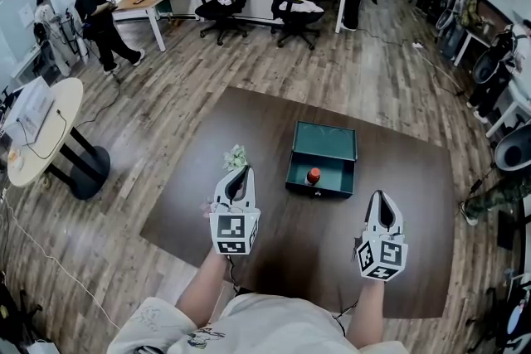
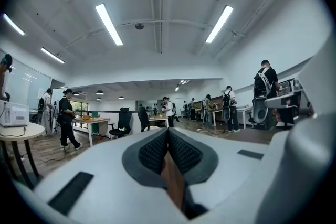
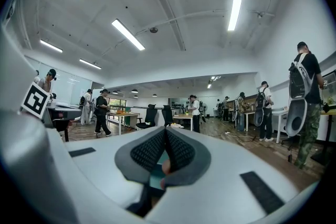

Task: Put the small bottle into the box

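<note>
Head view: small bottle (image 1: pixel 314 176), red cap, stands upright inside the teal box (image 1: pixel 323 131) mid-table (image 1: pixel 415 261). Left gripper (image 1: pixel 241 170) is left of the box, its tip next to a crumpled pale-green wad (image 1: pixel 236 156). Right gripper (image 1: pixel 380 196) is right of the box, well apart from it. Left gripper view: left gripper (image 2: pixel 168 131) pads pressed together, nothing held. Right gripper view: right gripper (image 3: pixel 165 131) pads meet at the tips, empty; teal of the box (image 3: pixel 156 176) shows through the slot below.

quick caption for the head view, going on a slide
Left gripper and right gripper shut over the table, bottle already standing in the open box.
</note>
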`<action>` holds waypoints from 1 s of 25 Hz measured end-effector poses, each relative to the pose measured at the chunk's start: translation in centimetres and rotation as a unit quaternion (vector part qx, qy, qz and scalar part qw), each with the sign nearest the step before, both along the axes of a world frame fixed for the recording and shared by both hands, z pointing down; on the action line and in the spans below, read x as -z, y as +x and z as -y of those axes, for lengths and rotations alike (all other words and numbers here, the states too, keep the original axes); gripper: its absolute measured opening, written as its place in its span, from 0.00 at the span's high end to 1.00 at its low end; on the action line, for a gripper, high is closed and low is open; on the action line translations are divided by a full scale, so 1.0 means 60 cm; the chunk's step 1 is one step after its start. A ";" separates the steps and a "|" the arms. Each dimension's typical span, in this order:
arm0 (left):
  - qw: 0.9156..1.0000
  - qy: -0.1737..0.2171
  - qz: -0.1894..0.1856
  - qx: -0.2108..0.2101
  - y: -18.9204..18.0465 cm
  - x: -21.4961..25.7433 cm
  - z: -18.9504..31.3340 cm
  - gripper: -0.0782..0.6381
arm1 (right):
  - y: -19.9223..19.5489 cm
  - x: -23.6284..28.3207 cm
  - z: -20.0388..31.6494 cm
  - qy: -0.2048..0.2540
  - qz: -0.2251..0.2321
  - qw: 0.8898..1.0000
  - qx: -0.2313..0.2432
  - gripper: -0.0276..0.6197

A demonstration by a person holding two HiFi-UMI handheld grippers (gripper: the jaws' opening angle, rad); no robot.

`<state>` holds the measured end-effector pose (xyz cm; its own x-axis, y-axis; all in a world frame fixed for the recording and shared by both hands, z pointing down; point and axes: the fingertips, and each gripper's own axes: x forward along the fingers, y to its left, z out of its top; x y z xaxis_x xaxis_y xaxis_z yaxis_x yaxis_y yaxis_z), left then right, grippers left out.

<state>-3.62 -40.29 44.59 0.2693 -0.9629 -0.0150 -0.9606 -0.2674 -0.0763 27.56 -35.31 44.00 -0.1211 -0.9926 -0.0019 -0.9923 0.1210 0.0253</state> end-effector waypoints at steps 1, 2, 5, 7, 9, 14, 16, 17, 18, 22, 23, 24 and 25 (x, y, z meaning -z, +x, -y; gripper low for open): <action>1.000 0.001 0.000 -0.001 0.001 0.001 0.001 0.89 | 0.001 0.000 0.000 0.000 0.000 1.000 0.000 0.95; 1.000 0.002 0.000 -0.002 0.003 0.001 0.001 0.89 | 0.002 0.000 0.000 0.001 0.000 1.000 0.000 0.95; 1.000 0.003 -0.001 -0.005 0.007 -0.001 0.002 0.89 | 0.003 -0.003 0.000 0.001 0.000 1.000 0.000 0.95; 1.000 0.002 0.000 -0.007 0.010 -0.004 0.003 0.89 | 0.006 -0.004 -0.001 0.000 0.000 1.000 0.000 0.95; 1.000 0.002 0.000 -0.008 0.013 -0.003 0.003 0.89 | 0.008 -0.005 -0.002 0.000 -0.001 1.000 0.000 0.95; 1.000 0.002 -0.001 -0.013 0.020 -0.002 0.006 0.89 | 0.011 -0.007 -0.003 -0.005 -0.005 1.000 0.003 0.96; 1.000 0.000 -0.001 -0.016 0.022 -0.006 0.005 0.89 | 0.010 -0.013 -0.007 -0.008 -0.008 1.000 0.004 0.96; 1.000 -0.001 -0.001 -0.016 0.023 -0.008 0.005 0.89 | 0.010 -0.016 -0.008 -0.009 -0.008 1.000 0.004 0.96; 1.000 -0.001 -0.002 -0.017 0.023 -0.010 0.005 0.89 | 0.009 -0.018 -0.009 -0.009 -0.009 1.000 0.005 0.96; 1.000 0.000 -0.002 -0.020 0.024 -0.011 0.005 0.89 | 0.011 -0.020 -0.012 -0.009 -0.009 1.000 0.002 0.96; 1.000 -0.001 -0.001 -0.020 0.024 -0.011 0.004 0.89 | 0.012 -0.019 -0.012 -0.009 -0.009 1.000 0.002 0.96; 1.000 -0.002 -0.001 -0.020 0.024 -0.011 0.004 0.89 | 0.013 -0.018 -0.013 -0.008 -0.009 1.000 0.001 0.96; 1.000 -0.002 -0.001 -0.021 0.026 -0.011 0.003 0.89 | 0.014 -0.017 -0.013 -0.008 -0.010 1.000 0.001 0.96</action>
<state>-2.08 -40.50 45.22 0.3098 -0.9507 -0.0128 -0.9486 -0.3081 -0.0727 28.38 -34.54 45.03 -0.1223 -0.9924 0.0165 -0.9915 0.1229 0.0424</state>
